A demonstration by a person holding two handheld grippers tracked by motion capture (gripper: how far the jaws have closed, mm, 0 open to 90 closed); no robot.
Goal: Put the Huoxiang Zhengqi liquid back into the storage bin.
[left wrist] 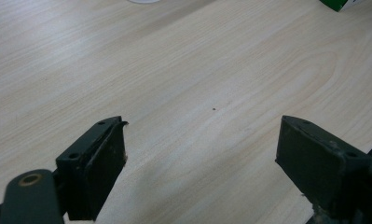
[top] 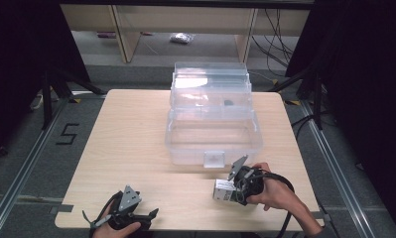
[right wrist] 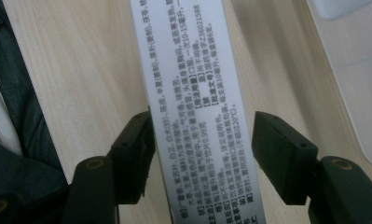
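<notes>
A small white carton point(top: 220, 191) printed with black text lies on the wooden table point(top: 131, 139), in front of the clear box. My right gripper point(top: 231, 190) straddles the carton point(right wrist: 183, 70) lengthwise. In the right gripper view point(right wrist: 202, 119) the left pad touches the carton's side, and a thin strip of wood shows between the carton and the right pad. My left gripper point(top: 153, 215) rests near the table's front edge, left of centre. Its jaws point(left wrist: 202, 123) stand wide open over bare wood.
A clear plastic storage box point(top: 213, 134) stands mid-table, its hinged lid point(top: 210, 82) thrown back and its latch point(top: 214, 158) facing me. A small dark item point(top: 229, 103) lies inside. The person's hand point(top: 277, 196) grips the right gripper near the table's right front corner.
</notes>
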